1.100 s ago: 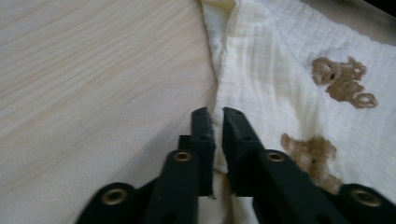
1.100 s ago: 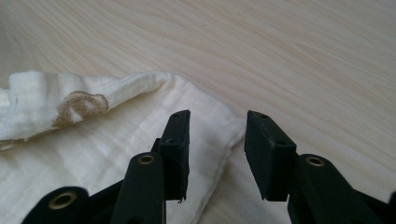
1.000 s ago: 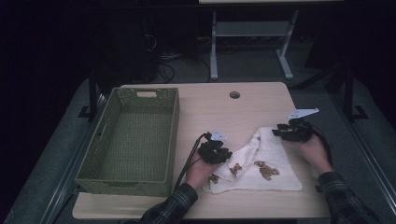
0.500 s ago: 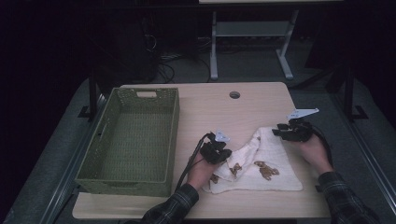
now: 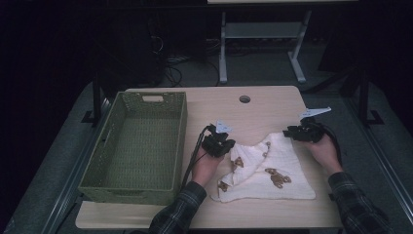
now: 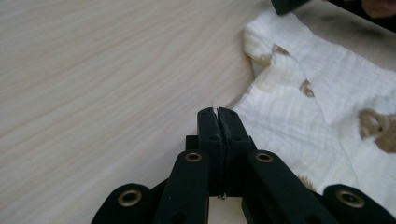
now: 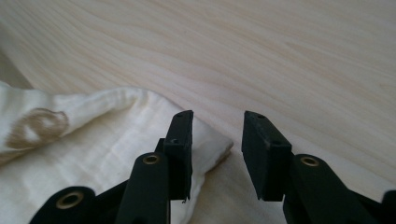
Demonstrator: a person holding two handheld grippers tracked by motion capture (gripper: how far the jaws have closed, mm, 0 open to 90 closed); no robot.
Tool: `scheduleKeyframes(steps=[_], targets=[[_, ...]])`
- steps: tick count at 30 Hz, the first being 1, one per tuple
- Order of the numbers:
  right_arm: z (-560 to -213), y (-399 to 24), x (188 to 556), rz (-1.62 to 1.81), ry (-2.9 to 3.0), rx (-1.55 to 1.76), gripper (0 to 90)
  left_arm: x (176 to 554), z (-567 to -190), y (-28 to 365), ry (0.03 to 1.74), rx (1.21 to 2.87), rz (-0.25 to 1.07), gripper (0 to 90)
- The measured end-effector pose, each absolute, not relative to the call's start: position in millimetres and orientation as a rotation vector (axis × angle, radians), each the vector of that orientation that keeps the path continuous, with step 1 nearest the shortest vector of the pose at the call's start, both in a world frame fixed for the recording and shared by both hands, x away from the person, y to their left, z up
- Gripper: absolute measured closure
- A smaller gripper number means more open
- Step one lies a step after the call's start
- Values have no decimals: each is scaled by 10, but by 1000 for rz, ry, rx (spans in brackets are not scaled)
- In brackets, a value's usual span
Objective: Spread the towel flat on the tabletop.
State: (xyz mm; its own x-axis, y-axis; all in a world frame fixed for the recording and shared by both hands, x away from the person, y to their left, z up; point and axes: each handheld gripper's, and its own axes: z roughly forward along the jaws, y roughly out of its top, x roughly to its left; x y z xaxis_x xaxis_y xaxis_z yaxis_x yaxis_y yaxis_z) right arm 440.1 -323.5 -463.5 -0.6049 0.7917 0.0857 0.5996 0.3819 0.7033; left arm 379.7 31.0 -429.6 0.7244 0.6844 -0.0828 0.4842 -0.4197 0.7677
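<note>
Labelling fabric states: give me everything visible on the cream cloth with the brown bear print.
The cream cloth with brown bear print looks like soft, crinkled muslin. It lies rumpled on the pale wooden table, near the front edge, right of the green woven basket. Its left side is bunched and folded over; the right part lies flatter. The left gripper is shut at the cloth's left edge, seemingly pinching a thin bit. The right gripper stands open over the far right corner.

On the table (image 5: 272,107) a basket (image 5: 139,141) stands at the left; a cloth (image 5: 272,170) lies to its right, toward the near edge; the left gripper (image 5: 220,144) sits at the cloth's left far edge, between basket and cloth; the right gripper (image 5: 298,132) sits at the cloth's far right corner; a hole (image 5: 244,99) lies behind both.
</note>
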Motion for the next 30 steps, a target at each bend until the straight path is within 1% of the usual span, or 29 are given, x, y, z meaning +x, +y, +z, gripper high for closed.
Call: scheduleKeyframes(steps=[3,6,8,14,20,27,30], targets=[[-4695,-3210,4439,1005,2414,1242,720,3876,-4307,323,905,2079,321,890],[-4698,-3206,4435,1017,2428,1236,828,3948,-4316,347,926,2063,333,890],[-4684,-3202,4420,1005,2421,1212,857,3994,-4311,369,941,2040,333,889],[-4551,-3268,4394,1059,2354,1169,864,4123,-4213,423,979,1984,387,889],[-4421,-3338,4468,1102,2283,1166,865,4359,-4168,436,1010,1970,464,889],[-4492,-3372,4541,1061,2288,1189,864,4660,-4343,397,1066,2025,529,883],[-4542,-3388,4539,1052,2309,1209,844,4777,-4459,400,1107,2039,505,877]])
